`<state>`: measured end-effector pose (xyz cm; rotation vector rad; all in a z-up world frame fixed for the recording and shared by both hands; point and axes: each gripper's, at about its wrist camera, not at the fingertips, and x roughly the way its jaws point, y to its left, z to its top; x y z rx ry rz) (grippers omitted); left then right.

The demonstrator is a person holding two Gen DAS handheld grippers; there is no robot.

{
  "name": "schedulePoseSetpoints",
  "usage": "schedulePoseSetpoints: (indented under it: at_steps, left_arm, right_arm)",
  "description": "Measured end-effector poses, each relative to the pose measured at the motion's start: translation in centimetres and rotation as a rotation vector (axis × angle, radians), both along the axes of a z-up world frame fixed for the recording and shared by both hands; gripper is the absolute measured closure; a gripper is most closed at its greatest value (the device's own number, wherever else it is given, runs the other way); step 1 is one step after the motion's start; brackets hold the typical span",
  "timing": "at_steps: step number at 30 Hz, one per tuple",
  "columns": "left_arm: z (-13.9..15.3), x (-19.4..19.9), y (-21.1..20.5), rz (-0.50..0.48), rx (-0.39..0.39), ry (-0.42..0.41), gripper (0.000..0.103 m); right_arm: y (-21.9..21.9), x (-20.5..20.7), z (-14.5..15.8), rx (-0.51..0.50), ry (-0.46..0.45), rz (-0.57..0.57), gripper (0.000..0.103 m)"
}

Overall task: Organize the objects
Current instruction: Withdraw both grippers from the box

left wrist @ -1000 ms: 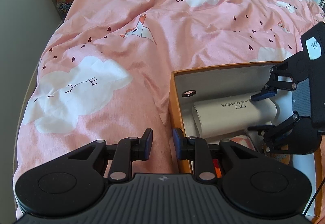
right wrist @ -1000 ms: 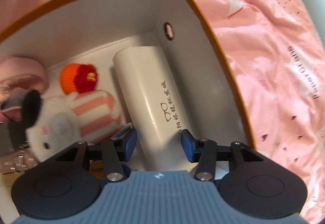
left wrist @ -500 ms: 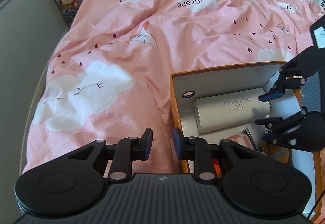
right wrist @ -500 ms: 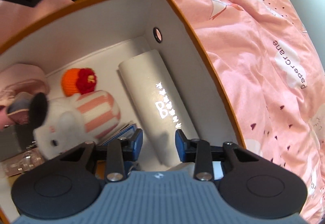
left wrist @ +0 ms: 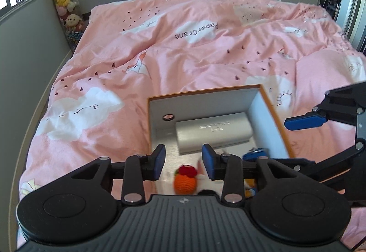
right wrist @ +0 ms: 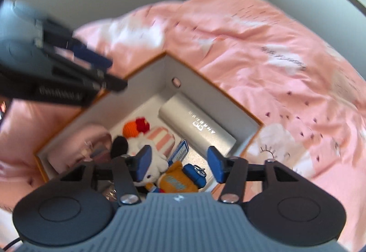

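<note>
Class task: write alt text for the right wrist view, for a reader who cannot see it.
An open orange-edged box on a pink bedspread holds a white case, a white striped plush, an orange crocheted toy and other small items. The open, empty right gripper hovers above it; the left gripper appears blurred at upper left.

The left gripper [left wrist: 183, 161], low in its frame, is matte black, with blue pads [left wrist: 159, 161], silver screws and a ribbed black housing. The right gripper [right wrist: 179, 164] has the same black linkages and blue pads [right wrist: 143, 162], but a ribbed grey housing.
</note>
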<state>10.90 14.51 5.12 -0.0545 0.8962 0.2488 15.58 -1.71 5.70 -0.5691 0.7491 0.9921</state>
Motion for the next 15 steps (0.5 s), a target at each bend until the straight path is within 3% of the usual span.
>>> schedulePoseSetpoints:
  at_steps: [6, 11, 15]
  left_arm:
    - [0.4, -3.2, -3.9, 0.019, 0.044, -0.096, 0.038]
    - [-0.9, -5.8, -5.9, 0.039, 0.039, -0.152, 0.037]
    - [-2.1, -7.4, -6.2, 0.071, -0.002, -0.162, 0.028]
  right_arm:
    - [-4.4, -2.8, -0.6, 0.157, 0.048, -0.223, 0.043]
    - [-6.5, -5.6, -2.2, 0.180, 0.058, -0.331, 0.037]
    - [-7.4, -7.2, -3.4, 0.154, 0.036, -0.368, 0.036]
